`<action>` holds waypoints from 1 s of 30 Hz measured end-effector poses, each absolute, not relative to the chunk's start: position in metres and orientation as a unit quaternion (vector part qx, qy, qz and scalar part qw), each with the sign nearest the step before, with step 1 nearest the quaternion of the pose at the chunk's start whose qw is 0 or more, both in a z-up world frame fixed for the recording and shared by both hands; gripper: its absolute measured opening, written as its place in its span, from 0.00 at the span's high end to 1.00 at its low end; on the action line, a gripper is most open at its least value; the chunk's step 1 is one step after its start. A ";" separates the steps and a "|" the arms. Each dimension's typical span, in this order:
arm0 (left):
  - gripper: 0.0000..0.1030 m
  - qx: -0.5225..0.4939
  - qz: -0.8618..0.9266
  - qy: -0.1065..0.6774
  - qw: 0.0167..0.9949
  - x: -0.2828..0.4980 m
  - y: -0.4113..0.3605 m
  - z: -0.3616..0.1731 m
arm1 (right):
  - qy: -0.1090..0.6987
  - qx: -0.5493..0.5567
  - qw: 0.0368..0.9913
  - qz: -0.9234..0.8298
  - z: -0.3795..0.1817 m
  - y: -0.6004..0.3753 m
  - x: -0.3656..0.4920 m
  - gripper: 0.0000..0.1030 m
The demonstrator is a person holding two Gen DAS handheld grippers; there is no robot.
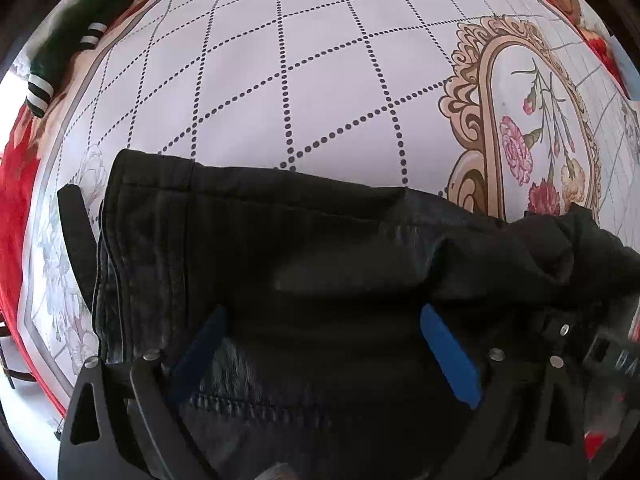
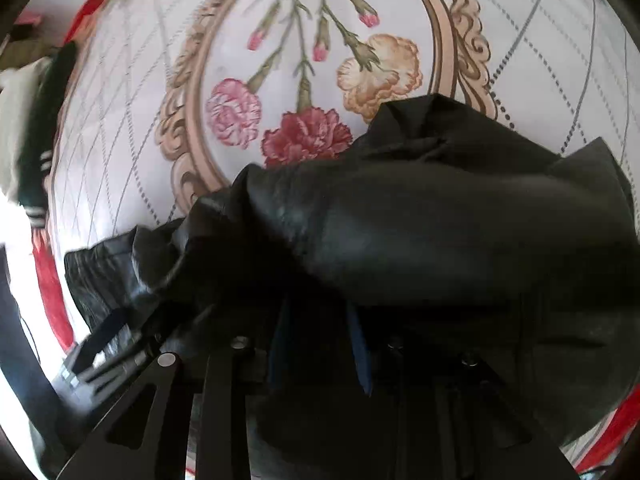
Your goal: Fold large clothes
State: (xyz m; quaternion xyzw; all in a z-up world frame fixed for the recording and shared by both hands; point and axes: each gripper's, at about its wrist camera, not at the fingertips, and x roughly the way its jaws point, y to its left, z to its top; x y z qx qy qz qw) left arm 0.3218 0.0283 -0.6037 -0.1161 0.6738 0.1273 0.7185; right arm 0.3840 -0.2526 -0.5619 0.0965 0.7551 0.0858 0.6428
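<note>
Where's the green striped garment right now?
The green garment lies at the sheet's far left edge in the left wrist view, away from the black garment.

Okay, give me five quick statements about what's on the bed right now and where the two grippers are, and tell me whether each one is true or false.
1. The black garment lies on a bedsheet printed with a dotted grid. True.
2. The left gripper has its jaws shut tight on a fold. False: its blue pads stand wide apart over the fabric.
3. The sheet bears a framed flower print. True.
4. The garment is bright yellow. False: it is black.
5. The right gripper hangs over bare sheet, away from the garment. False: it sits amid the bunched black cloth, its jaws narrow.
</note>
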 end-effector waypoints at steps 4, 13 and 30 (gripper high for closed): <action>0.04 -0.117 0.132 0.670 0.721 0.318 0.022 -0.585 | 0.753 0.117 0.641 0.097 -0.558 -0.255 0.390 0.57; 0.04 -0.098 0.097 0.628 0.766 0.293 -0.044 -0.535 | 0.626 0.275 0.722 0.102 -0.490 -0.392 0.322 0.47; 0.04 -0.019 0.085 0.651 0.754 0.293 -0.097 -0.556 | 0.564 0.439 0.693 -0.091 -0.508 -0.545 0.230 0.39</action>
